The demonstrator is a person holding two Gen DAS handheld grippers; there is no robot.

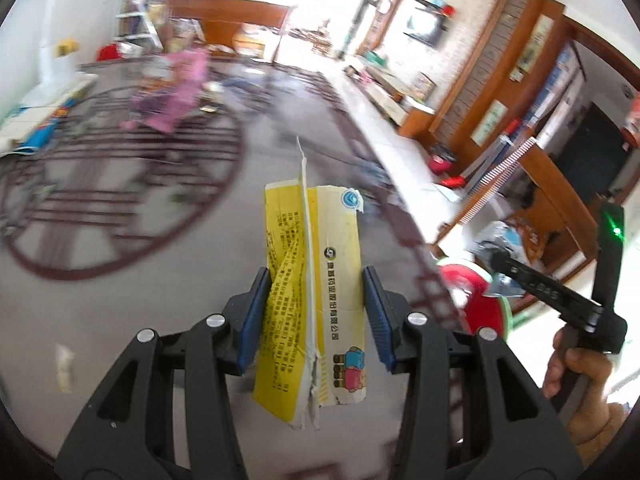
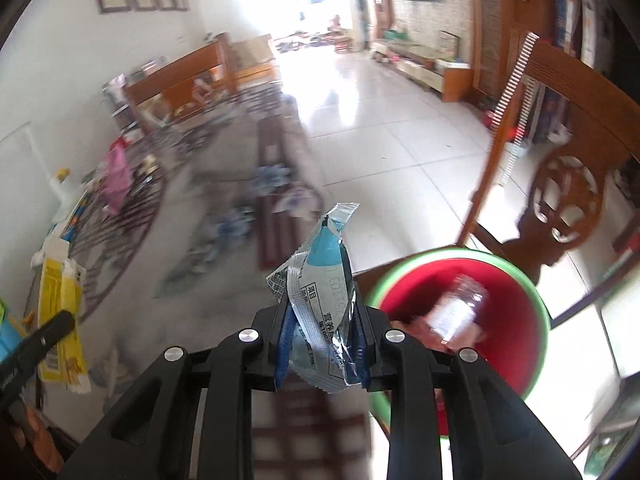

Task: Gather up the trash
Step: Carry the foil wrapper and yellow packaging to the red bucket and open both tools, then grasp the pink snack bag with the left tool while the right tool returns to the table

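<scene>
My left gripper (image 1: 314, 320) is shut on a torn yellow and white cardboard box (image 1: 316, 280), held above the patterned table. The box also shows at the left of the right wrist view (image 2: 62, 312). My right gripper (image 2: 320, 344) is shut on a crumpled blue and silver wrapper (image 2: 324, 300), held just left of a red bin with a green rim (image 2: 516, 320). A clear plastic bottle (image 2: 460, 312) lies inside the bin. The right gripper and its wrapper (image 1: 500, 240) also show in the left wrist view over the bin (image 1: 476, 300).
The grey table with a dark round pattern (image 1: 120, 184) carries pink and other loose items (image 1: 176, 88) at its far side. A carved wooden chair (image 2: 568, 184) stands beside the bin. White tiled floor (image 2: 380, 128) lies beyond.
</scene>
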